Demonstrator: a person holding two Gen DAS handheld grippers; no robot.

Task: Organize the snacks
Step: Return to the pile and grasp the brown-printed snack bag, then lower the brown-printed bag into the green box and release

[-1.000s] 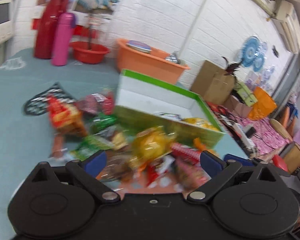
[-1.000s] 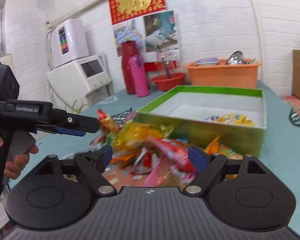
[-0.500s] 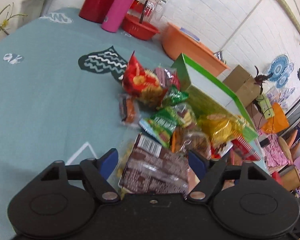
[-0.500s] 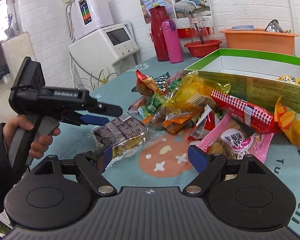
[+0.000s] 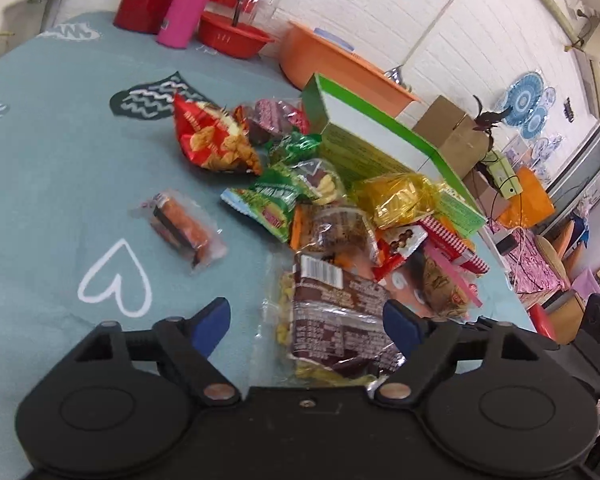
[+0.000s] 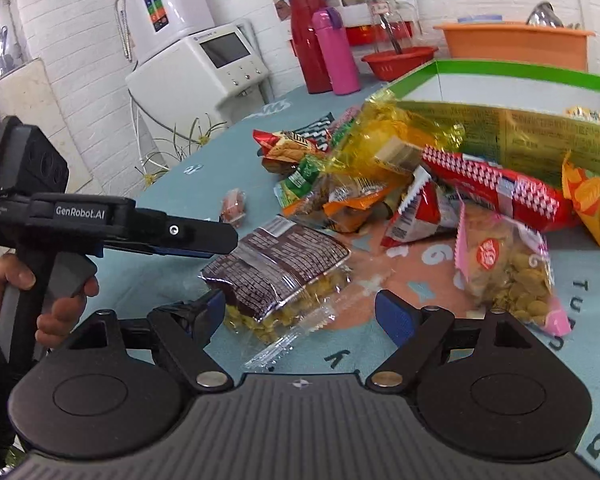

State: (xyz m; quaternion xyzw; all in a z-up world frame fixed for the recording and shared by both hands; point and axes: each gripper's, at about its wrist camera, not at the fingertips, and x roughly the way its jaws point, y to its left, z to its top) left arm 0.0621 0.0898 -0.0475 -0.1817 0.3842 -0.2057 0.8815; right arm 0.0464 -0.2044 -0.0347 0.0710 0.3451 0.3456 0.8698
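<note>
Teal printed tablecloth (image 5: 52, 168), white brick wall behind. Brown snack pack (image 5: 332, 320) lies flat on the cloth at the near edge of the snack pile; long axis runs roughly from the left gripper (image 5: 306, 322) toward the green box (image 5: 364, 148), barcode end pointing at the pile, clear end with yellow pieces nearest the right gripper (image 6: 298, 314). In the left wrist view the pack sits between the spread blue pads; contact not clear, probably none. Left gripper jaws wide apart, holding nothing. Right gripper jaws also spread, nothing pinched, pack just ahead of its left pad. A hand (image 6: 28, 292) holds the left gripper's handle.

Beyond the pack: pink bag of nuts (image 6: 508, 272), red checked pack (image 6: 496, 188), yellow cellophane bag (image 6: 384, 144), green packet (image 5: 276, 200), red chip bag (image 5: 212, 140). Small orange wrapped snack (image 5: 180, 228) lies apart on the cloth.

Green box is open on top, white inside, one yellow packet (image 6: 592, 114) visible in it; rest of the interior hidden. Orange tub (image 6: 520, 44) behind it holds something metal, unclear what. Red basin (image 6: 396, 60), pink bottle (image 6: 336, 52) and red flask (image 6: 308, 40) at the far edge.
</note>
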